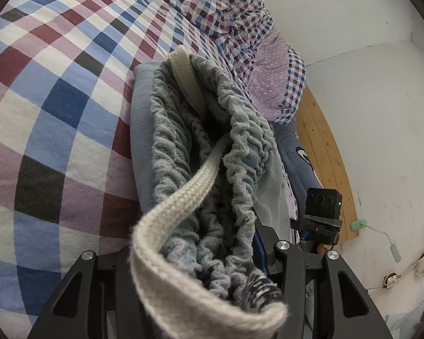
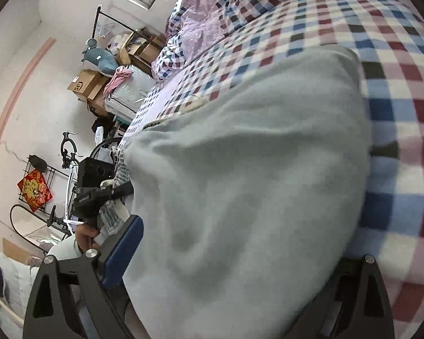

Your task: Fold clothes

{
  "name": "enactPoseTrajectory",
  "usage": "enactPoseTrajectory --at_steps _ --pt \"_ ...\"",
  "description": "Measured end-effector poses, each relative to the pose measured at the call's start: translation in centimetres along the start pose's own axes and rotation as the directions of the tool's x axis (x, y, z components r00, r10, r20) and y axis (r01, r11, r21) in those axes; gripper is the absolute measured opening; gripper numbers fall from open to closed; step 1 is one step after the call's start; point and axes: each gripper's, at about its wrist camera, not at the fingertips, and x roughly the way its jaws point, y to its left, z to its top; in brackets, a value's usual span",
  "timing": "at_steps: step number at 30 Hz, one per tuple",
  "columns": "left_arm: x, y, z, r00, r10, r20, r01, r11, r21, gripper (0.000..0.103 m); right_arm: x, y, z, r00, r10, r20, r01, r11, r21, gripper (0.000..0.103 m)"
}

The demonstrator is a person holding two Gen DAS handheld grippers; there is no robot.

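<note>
The sheet [image 1: 56,90] is checked in white, pale blue, deep blue, maroon, lilac and near-black squares. At 12 o'clock on the bed the quilt [image 1: 234,14] shows a finer check of the same colours, with a lilac, white-dotted underside. The pants [image 2: 254,169] are pale grey-green outside; their gathered waistband [image 1: 240,147] is mottled blue-grey, and the drawstring [image 1: 183,192] is cream. At 3 o'clock the headboard [image 1: 328,152] is honey-coloured wood against a white wall [image 1: 367,99].
</note>
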Motion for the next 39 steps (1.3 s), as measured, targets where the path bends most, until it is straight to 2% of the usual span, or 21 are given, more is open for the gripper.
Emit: enactPoseTrajectory --at_steps 4,6,10,11,15,22,25,30,33,35,39 --pt "-0.1 0.1 -0.1 1.000 0.004 0.000 -0.004 1.000 0.011 0.052 0.4 0.6 0.1 0.999 -0.052 0.002 0.052 0.999 -0.010 0.095" --pt "-0.3 0.1 -0.2 1.000 0.006 -0.002 -0.006 1.000 0.015 0.052 0.3 0.8 0.0 0.997 -0.080 0.007 0.080 0.997 -0.007 0.086" --pt "-0.4 0.1 -0.2 1.000 0.018 -0.004 -0.018 1.000 0.022 0.051 -0.5 0.4 -0.3 0.987 -0.159 0.025 0.159 0.987 0.013 0.046" --pt "-0.4 0.0 -0.2 1.000 0.026 -0.004 -0.026 0.999 0.026 0.051 -0.8 0.3 -0.4 0.985 -0.171 0.030 0.171 0.985 0.020 0.044" --pt "-0.1 -1.1 0.4 0.997 0.075 -0.002 -0.075 0.996 0.055 0.051 -1.1 1.0 -0.8 0.972 -0.231 0.050 0.232 0.973 0.000 0.042" --pt "0.4 -2.9 0.7 0.986 0.165 0.018 -0.166 0.978 0.129 0.051 -0.6 3.3 -1.5 0.922 -0.372 0.104 0.379 0.924 -0.051 0.038" --pt "0.6 -3.2 0.7 0.983 0.184 0.028 -0.186 0.971 0.148 0.050 -0.2 4.1 -1.6 0.898 -0.422 0.125 0.431 0.901 -0.055 0.036" --pt "0.8 -3.3 0.9 0.979 0.199 0.042 -0.203 0.966 0.162 0.048 -0.1 4.3 -1.9 0.876 -0.456 0.159 0.466 0.884 -0.030 0.033" --pt "0.9 -3.6 0.7 0.977 0.207 0.049 -0.212 0.962 0.170 0.048 -0.3 5.0 -2.1 0.851 -0.488 0.196 0.501 0.865 -0.019 0.025" --pt "1.0 -3.8 0.6 0.975 0.213 0.055 -0.219 0.959 0.177 0.047 -0.5 5.5 -2.6 0.830 -0.510 0.228 0.524 0.852 -0.005 0.016" --pt "0.5 -4.5 0.0 0.968 0.238 0.078 -0.249 0.944 0.218 0.045 -0.7 6.6 -3.4 0.798 -0.533 0.280 0.553 0.833 0.011 0.012"
